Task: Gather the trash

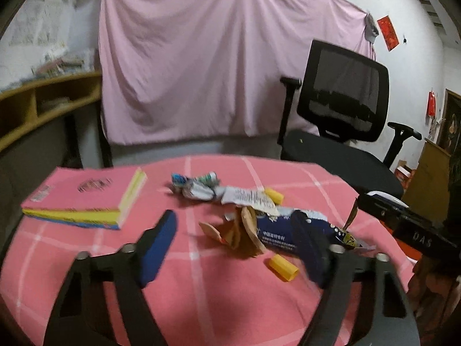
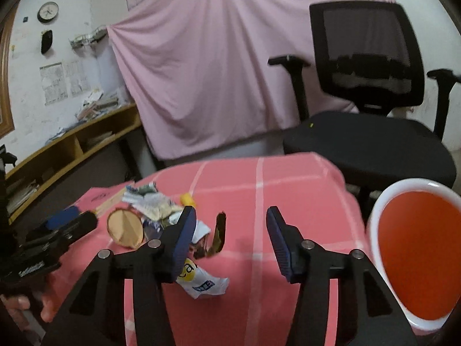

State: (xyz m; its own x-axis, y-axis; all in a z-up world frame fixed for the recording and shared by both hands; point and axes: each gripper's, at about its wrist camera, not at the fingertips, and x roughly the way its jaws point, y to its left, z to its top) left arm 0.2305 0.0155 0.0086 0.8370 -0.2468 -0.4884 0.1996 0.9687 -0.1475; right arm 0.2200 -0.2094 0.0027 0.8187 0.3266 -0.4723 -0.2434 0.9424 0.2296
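My left tongs (image 1: 239,239) hang with jaws apart over the pink checked table (image 1: 201,288), nothing pressed between the blue pads. Ahead of them lies the trash (image 1: 259,216): crumpled wrappers, a printed paper slip, a dark blue packet (image 1: 291,230) and two yellow tubes (image 1: 283,268), strewn across the middle of the table. A pink book (image 1: 83,199) rests flat to the left. My right tongs (image 2: 230,230) are likewise parted and grip nothing; the left finger stands just over a white-and-yellow wrapper (image 2: 201,279). An orange bin with a white rim (image 2: 374,216) waits beside the table at right. A black office chair (image 2: 368,92) and a pink sheet (image 2: 201,72) fill the background.
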